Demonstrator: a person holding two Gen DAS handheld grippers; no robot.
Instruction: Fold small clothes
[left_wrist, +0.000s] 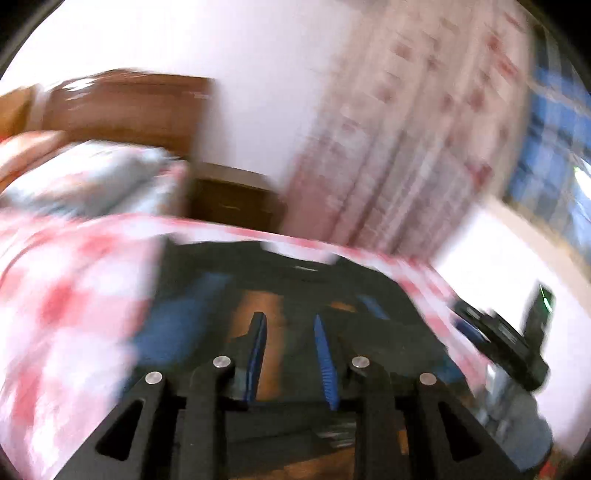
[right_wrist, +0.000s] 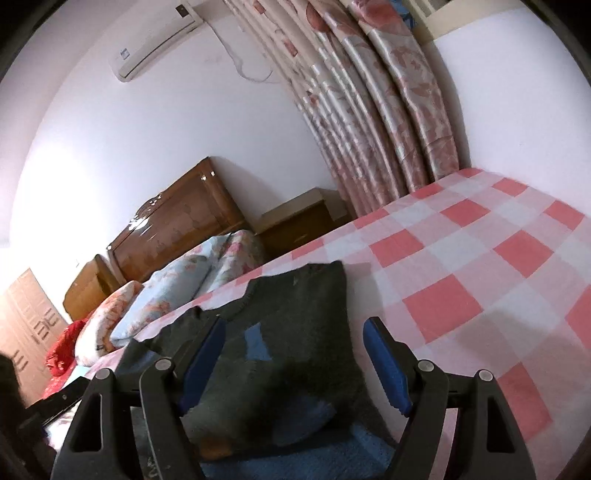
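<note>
The dark sweater (right_wrist: 291, 332) lay on the checked bed (right_wrist: 480, 266), seemingly part-folded. The right hand-held gripper (right_wrist: 295, 354) hung over it, wide and empty, likely having let go. The left hand-held gripper (left_wrist: 290, 354), narrowly parted in a blurred view, gripped nothing.

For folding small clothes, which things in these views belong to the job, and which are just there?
Job:
- dark knitted garment with blue patches, lying on the bed
- checked bedsheet, the work surface
- left gripper, jaws apart
- right gripper, jaws wide apart over the garment

Just there:
- floral pillows
- wooden headboard
- nightstand
- curtains
- air conditioner
</note>
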